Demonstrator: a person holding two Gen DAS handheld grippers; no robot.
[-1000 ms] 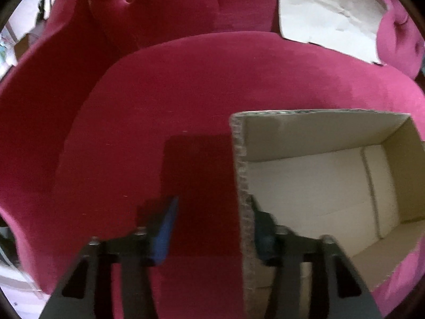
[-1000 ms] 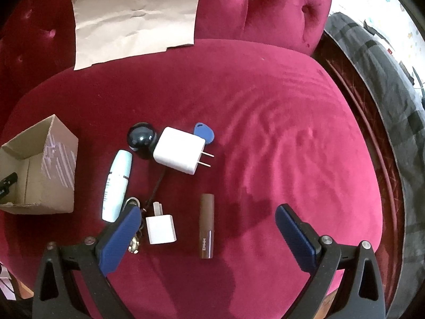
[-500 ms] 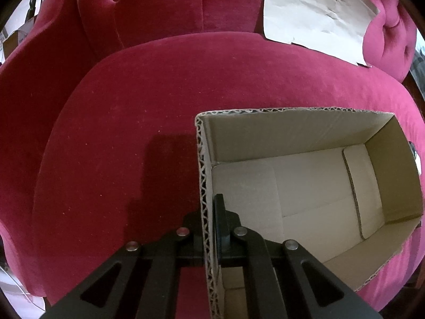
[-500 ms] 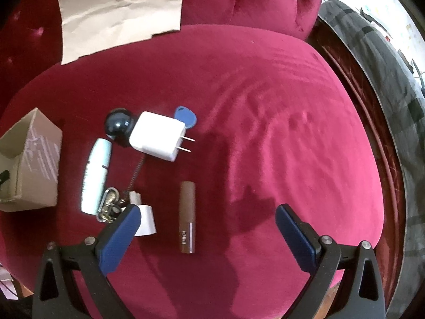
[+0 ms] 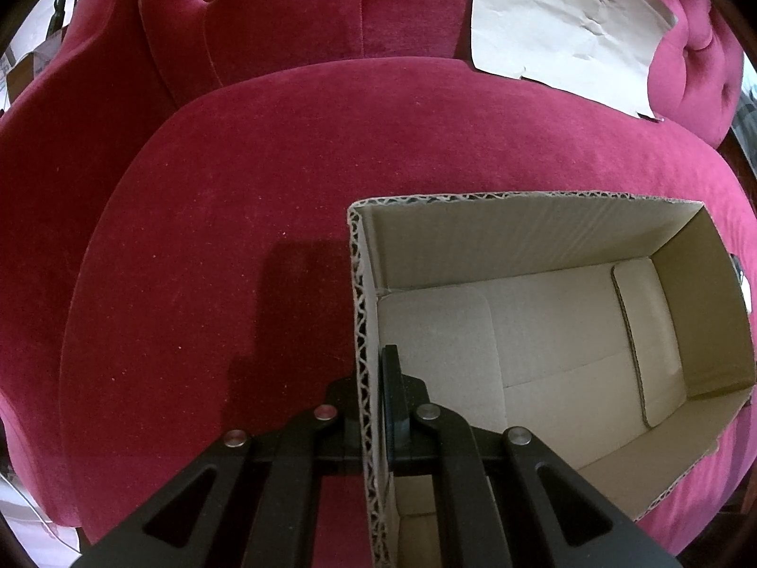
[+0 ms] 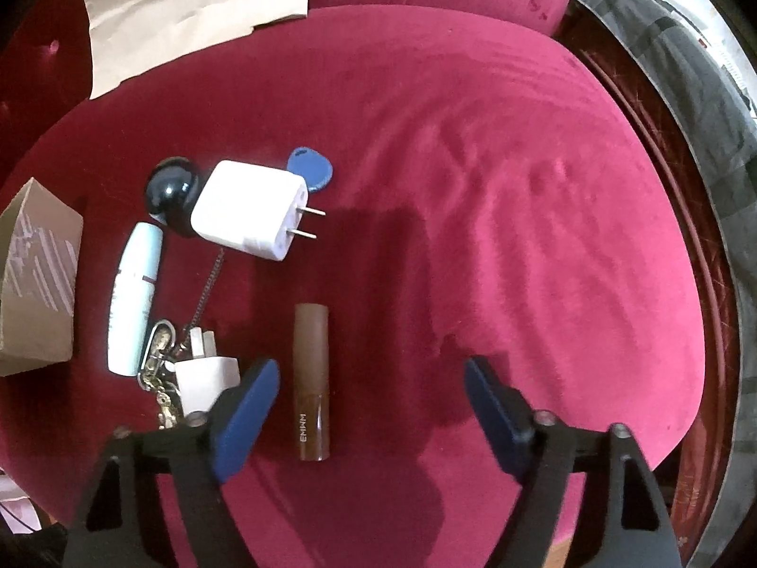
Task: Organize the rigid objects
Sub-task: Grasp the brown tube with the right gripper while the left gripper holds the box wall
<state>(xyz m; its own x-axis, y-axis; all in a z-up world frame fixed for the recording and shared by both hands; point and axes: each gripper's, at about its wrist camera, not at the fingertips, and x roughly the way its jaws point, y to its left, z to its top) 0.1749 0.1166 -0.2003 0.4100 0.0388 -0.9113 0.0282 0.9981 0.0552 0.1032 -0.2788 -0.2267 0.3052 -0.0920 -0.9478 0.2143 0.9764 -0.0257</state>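
Observation:
My left gripper point(image 5: 374, 393) is shut on the left wall of an open, empty cardboard box point(image 5: 544, 331) on the red velvet seat. The box also shows at the left edge of the right wrist view point(image 6: 38, 284). My right gripper point(image 6: 369, 393) is open, low over the seat, with a brown tube point(image 6: 311, 378) lying between its fingers near the left one. To the left lie a large white plug adapter point(image 6: 248, 210), a blue key fob point(image 6: 310, 168), a dark ball point(image 6: 171, 194), a pale blue tube point(image 6: 135, 298), a small white charger point(image 6: 203, 374) and keys on a chain point(image 6: 158, 378).
A sheet of brown paper point(image 6: 189, 4) leans on the tufted backrest point(image 5: 284, 9), also seen in the left wrist view point(image 5: 563, 23). The seat's right edge drops off to a dark wooden rim point(image 6: 700, 236) and a grey checked cloth point(image 6: 695, 85).
My left gripper closed on the box's left wall and holds it. My right gripper came down and forward towards the brown tube, staying open.

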